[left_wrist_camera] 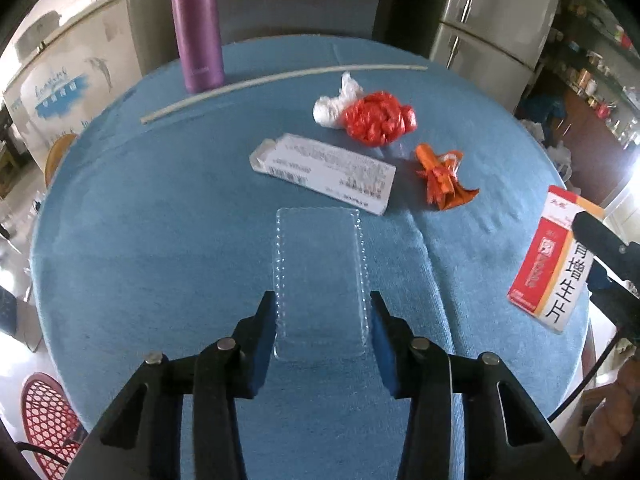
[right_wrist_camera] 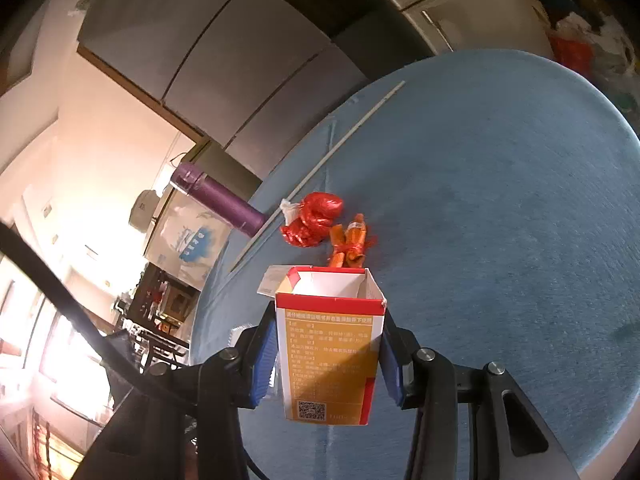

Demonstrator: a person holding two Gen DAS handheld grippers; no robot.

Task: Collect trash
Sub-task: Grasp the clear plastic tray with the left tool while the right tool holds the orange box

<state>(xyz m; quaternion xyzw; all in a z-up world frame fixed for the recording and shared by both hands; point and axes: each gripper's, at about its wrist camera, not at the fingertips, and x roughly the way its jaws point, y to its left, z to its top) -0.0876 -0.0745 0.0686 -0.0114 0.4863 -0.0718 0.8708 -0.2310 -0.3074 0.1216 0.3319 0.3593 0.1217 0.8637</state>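
Note:
A clear plastic blister tray [left_wrist_camera: 318,264] lies flat on the blue tablecloth [left_wrist_camera: 140,240]. My left gripper [left_wrist_camera: 322,304] is shut on its near end, with the blue pads against both long edges. Beyond it lie a white printed carton [left_wrist_camera: 324,172], a crumpled red plastic bag [left_wrist_camera: 378,118] with a white bag [left_wrist_camera: 336,104] against it, and an orange wrapper [left_wrist_camera: 440,178]. My right gripper [right_wrist_camera: 330,320] is shut on a red-and-orange medicine box [right_wrist_camera: 332,352], held above the table with its open end facing away. The same box [left_wrist_camera: 548,264] shows at the right of the left wrist view.
A tall purple bottle [left_wrist_camera: 198,28] stands at the far left of the table, and a long white stick [left_wrist_camera: 280,78] lies across the back. Refrigerators stand behind the table. A red mesh stool [left_wrist_camera: 48,424] sits on the floor at lower left. A hand [left_wrist_camera: 612,412] shows at lower right.

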